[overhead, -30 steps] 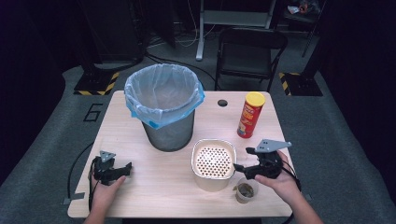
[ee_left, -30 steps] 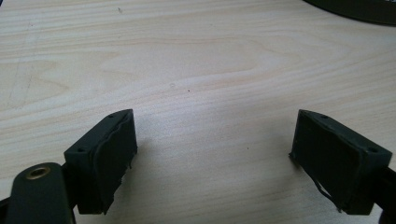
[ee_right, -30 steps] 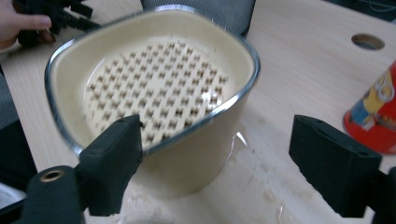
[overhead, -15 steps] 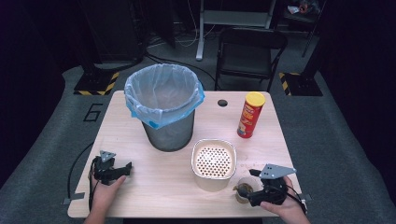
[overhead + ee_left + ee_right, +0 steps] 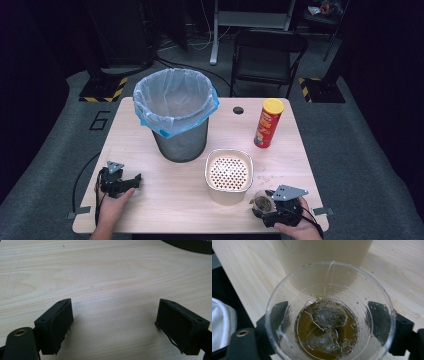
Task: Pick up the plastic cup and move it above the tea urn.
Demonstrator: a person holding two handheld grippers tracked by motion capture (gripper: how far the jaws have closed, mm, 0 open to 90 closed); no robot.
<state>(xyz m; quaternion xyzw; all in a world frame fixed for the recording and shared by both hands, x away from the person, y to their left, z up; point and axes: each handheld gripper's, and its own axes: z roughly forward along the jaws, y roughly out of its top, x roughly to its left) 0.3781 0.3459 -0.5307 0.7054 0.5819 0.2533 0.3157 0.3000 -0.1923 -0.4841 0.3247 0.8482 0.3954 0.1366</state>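
A clear plastic cup with brown liquid and ice cubes stands at the table's front right edge, just in front of a cream container with a perforated top. My right gripper reaches around the cup; its jaws have just been closing, and the cup is between them. In the right gripper view both pads lie against the cup's sides. My left gripper rests on the table at the front left, jaws wide apart. In the left gripper view its gripper has bare wood between the jaws.
A mesh waste bin with a blue-rimmed liner stands at the table's middle back. A red chip can with a yellow lid stands at the right. The wooden table has a cable hole near its far edge. A folding chair is behind.
My right gripper came down and toward the front edge, from beside the cream container to around the cup. The left gripper stayed where it was.
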